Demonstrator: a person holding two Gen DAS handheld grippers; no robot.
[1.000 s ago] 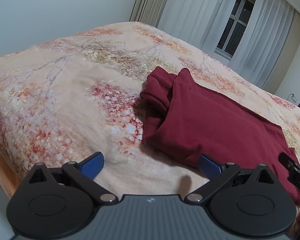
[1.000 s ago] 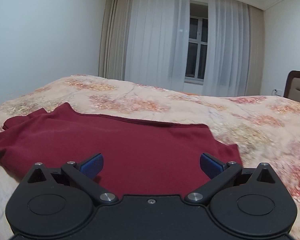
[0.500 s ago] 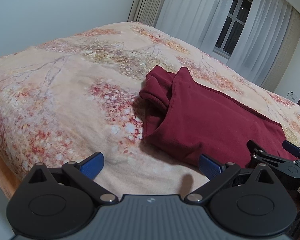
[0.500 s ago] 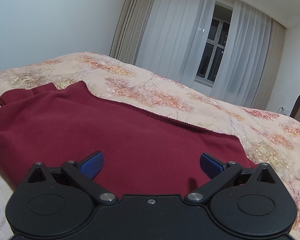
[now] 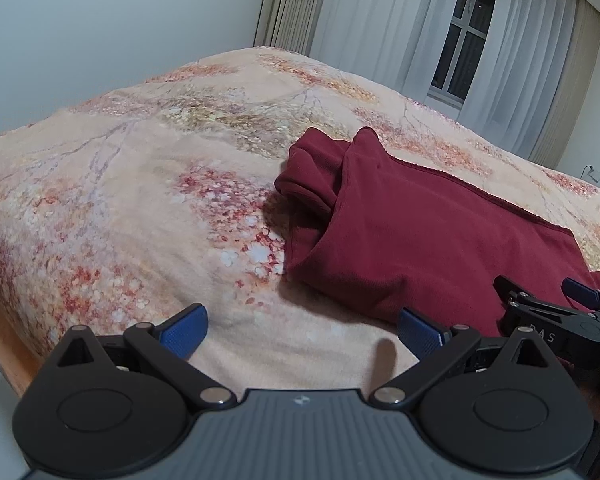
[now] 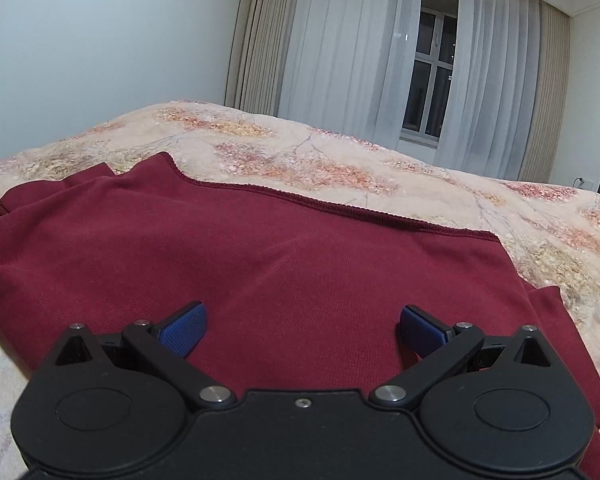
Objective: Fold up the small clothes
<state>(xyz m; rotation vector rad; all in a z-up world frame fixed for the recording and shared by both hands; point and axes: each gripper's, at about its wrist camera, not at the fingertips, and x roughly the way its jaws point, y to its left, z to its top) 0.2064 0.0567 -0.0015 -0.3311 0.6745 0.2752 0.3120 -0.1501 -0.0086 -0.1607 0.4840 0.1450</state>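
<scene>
Seemingly lengthwise left-to-right, the maroon garment point(image 6: 284, 280) lies before both empty, wide-open grippers.

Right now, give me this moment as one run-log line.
left gripper: open, over floral bedspread | right gripper: open, over dark red knit garment | garment: partly folded, ungrasped

A home bedroom: floral-covered bed point(image 5: 140, 200), curtained window point(image 6: 431, 92).

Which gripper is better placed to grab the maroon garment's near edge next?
Right gripper: open, directly over the maroon garment. Left gripper, also open, faces bare floral bedspread beside it.
</scene>
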